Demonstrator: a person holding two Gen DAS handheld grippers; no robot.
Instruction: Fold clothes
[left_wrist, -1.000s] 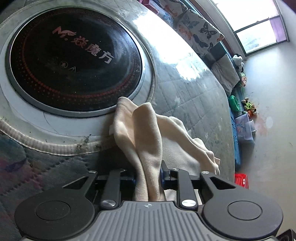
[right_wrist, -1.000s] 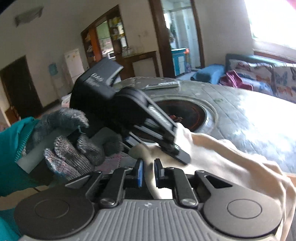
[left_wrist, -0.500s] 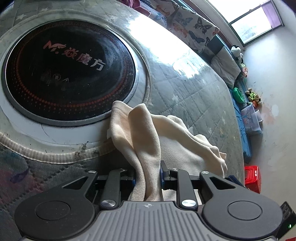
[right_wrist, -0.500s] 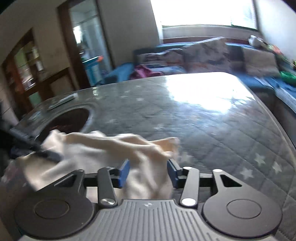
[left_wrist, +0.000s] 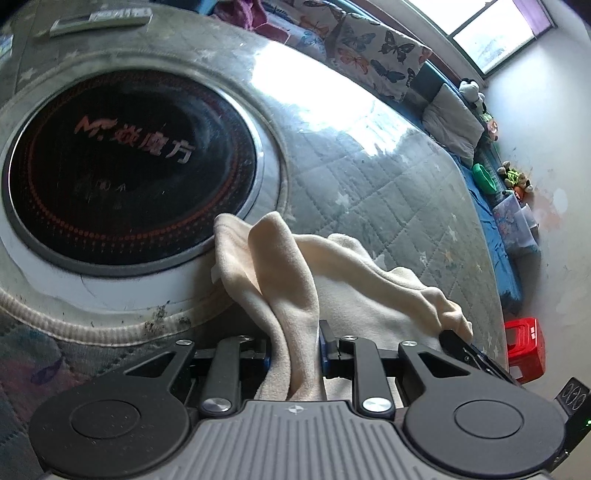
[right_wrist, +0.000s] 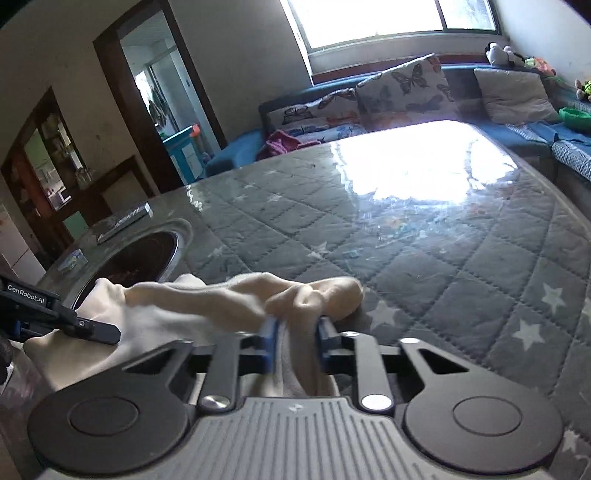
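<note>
Cream garment (left_wrist: 280, 266) is held bunched just beside the round cooktop (left_wrist: 125, 166) set into the quilted table (right_wrist: 424, 236), one end draped over the cooktop's rim. The left gripper (left_wrist: 294, 345) is clamped on a gathered fold at that end; the right gripper (right_wrist: 294, 341) is clamped on the end farther from the cooktop. Judged from this, a two-point hold is in hand: whether for spreading or for folding over cannot be told, so tension between the ends must be kept even

Cloth (left_wrist: 354, 295) on table (left_wrist: 388, 177), beside hob (left_wrist: 125, 166)
</note>
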